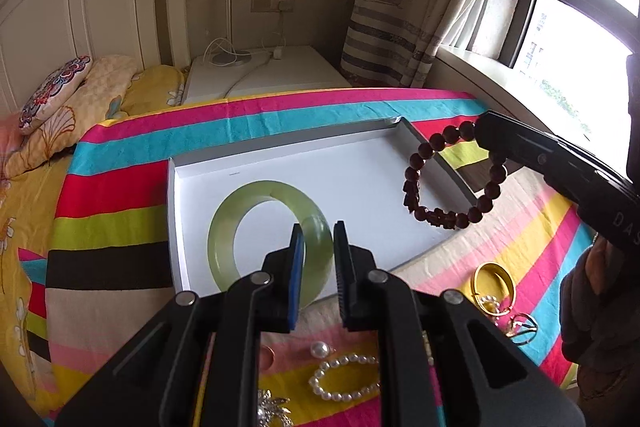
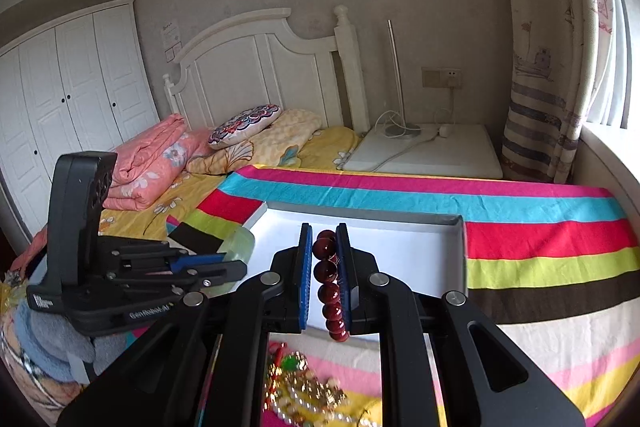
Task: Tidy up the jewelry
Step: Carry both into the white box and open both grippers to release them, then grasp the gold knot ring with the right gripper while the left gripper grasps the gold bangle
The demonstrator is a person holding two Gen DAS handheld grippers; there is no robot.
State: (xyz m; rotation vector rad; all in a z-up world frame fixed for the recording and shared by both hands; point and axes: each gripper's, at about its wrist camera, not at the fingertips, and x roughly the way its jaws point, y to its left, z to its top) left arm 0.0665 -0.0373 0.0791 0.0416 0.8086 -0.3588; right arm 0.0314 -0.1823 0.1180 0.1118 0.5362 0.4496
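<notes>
Gripping the green bangle (image 1: pixel 256 227), left gripper (image 1: pixel 318 247) has its jaws clamped on the ring's near-right rim, over the white tray (image 1: pixel 360 163); right gripper (image 1: pixel 486 135) dangles a dark bead bracelet (image 1: pixel 452 183) above the tray's right edge, pearl bracelet (image 1: pixel 344 379) on the striped cloth (image 1: pixel 112 227) nearer than the tray. Right wrist view: right gripper (image 2: pixel 324 267) jaws pinched on the bead bracelet (image 2: pixel 328 273), hanging over the tray (image 2: pixel 420 251); left gripper (image 2: pixel 224 263) holds the bangle (image 2: pixel 240 243) at the tray's left end.

Glossy translucent green bangle (image 1: pixel 272 239), polished dark-red bead bracelet (image 1: pixel 452 179), matt white paperboard tray (image 1: pixel 352 167)
</notes>
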